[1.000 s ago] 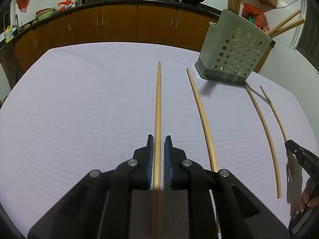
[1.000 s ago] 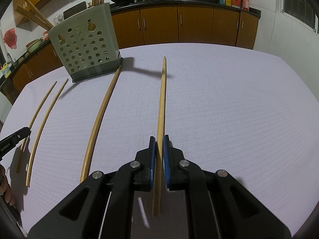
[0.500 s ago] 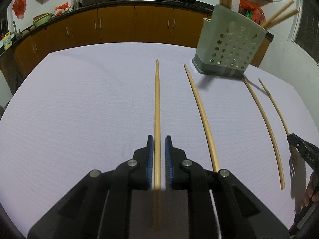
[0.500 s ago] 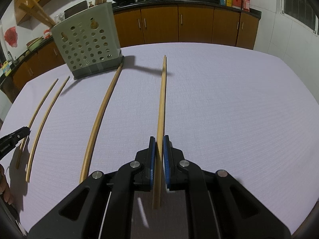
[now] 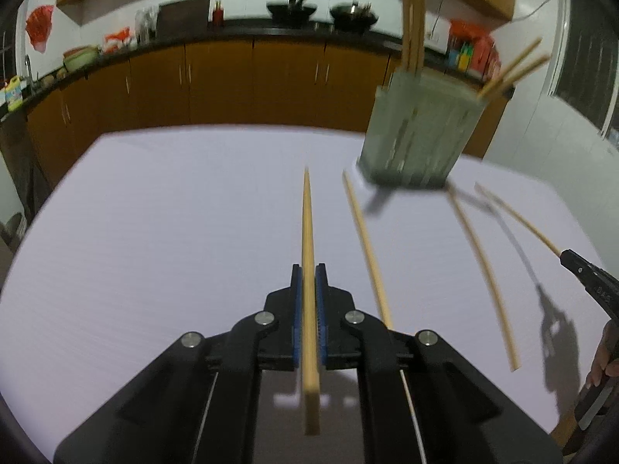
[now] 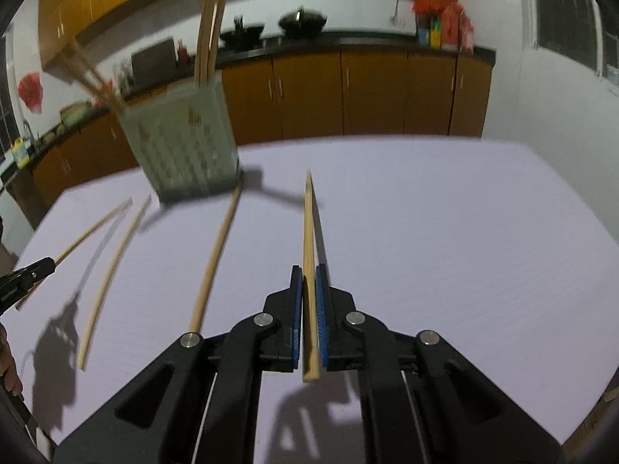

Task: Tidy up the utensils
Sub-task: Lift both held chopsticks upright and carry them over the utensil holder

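Both grippers lifted since a second ago | left gripper (image 5: pixel 308 301) clamps chopstick (image 5: pixel 308 255) | right gripper (image 6: pixel 308 301) clamps chopstick (image 6: pixel 308 247) | both airborne above table (image 5: pixel 162 232) | next: holder (image 5: pixel 421 139)

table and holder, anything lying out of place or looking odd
Two loose chopsticks lie on the table beside the perforated holder; each gripper holds another. Nothing looks damaged.
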